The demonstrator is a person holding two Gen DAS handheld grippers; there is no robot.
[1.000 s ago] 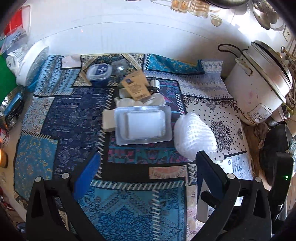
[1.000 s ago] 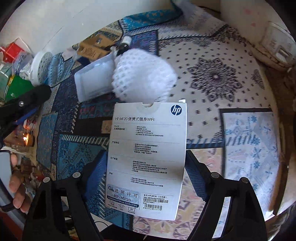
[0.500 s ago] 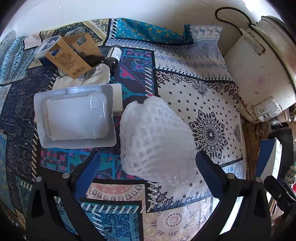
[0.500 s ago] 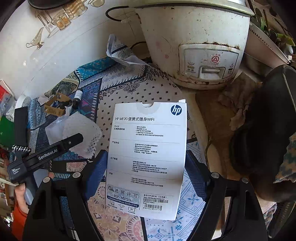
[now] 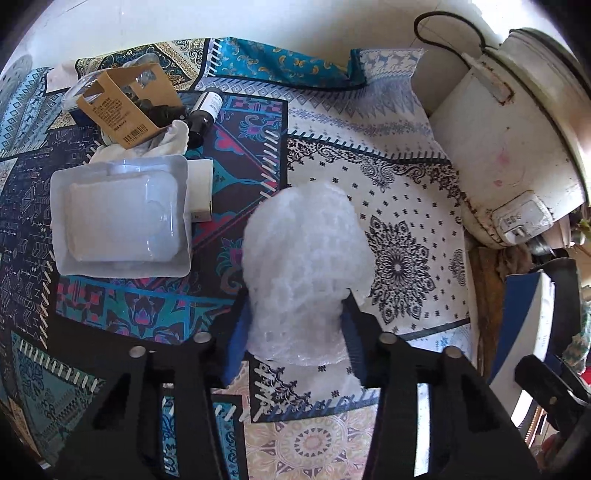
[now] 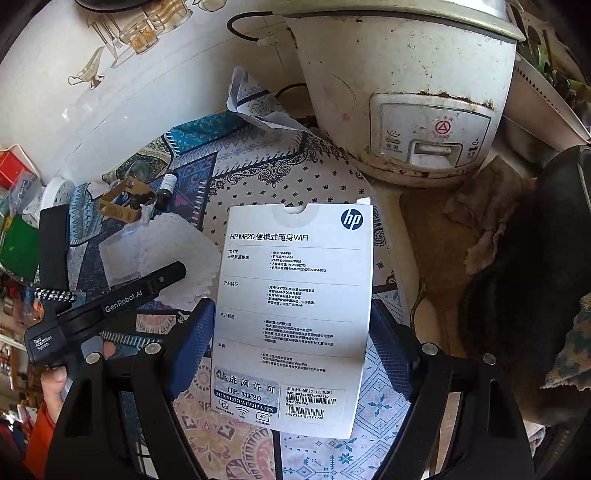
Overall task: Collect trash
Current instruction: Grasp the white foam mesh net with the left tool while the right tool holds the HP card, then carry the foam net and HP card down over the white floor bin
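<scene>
My left gripper [image 5: 293, 332] is shut on a white foam fruit net [image 5: 306, 258] lying on the patterned tablecloth [image 5: 406, 206]; its blue pads squeeze the net's near end. The net also shows in the right wrist view [image 6: 173, 254], with the left gripper [image 6: 122, 295] beside it. My right gripper [image 6: 291, 332] is shut on a white HP box [image 6: 295, 314] and holds it above the cloth. The box edge shows at the right in the left wrist view [image 5: 532, 332]. More trash lies at the left: a clear plastic tray [image 5: 118, 221], a brown cardboard tag [image 5: 125, 103], a small dark bottle [image 5: 205, 110].
A white rice cooker [image 6: 406, 92] stands at the back right, also in the left wrist view [image 5: 517, 147]. A black round object [image 6: 535, 277] sits at the far right. A white wall [image 5: 258, 22] runs behind the table. Clutter lines the left edge [image 6: 18, 221].
My left gripper moved forward over the foam net and closed on it. My right gripper, still holding the HP box, swung right toward the rice cooker and then held.
</scene>
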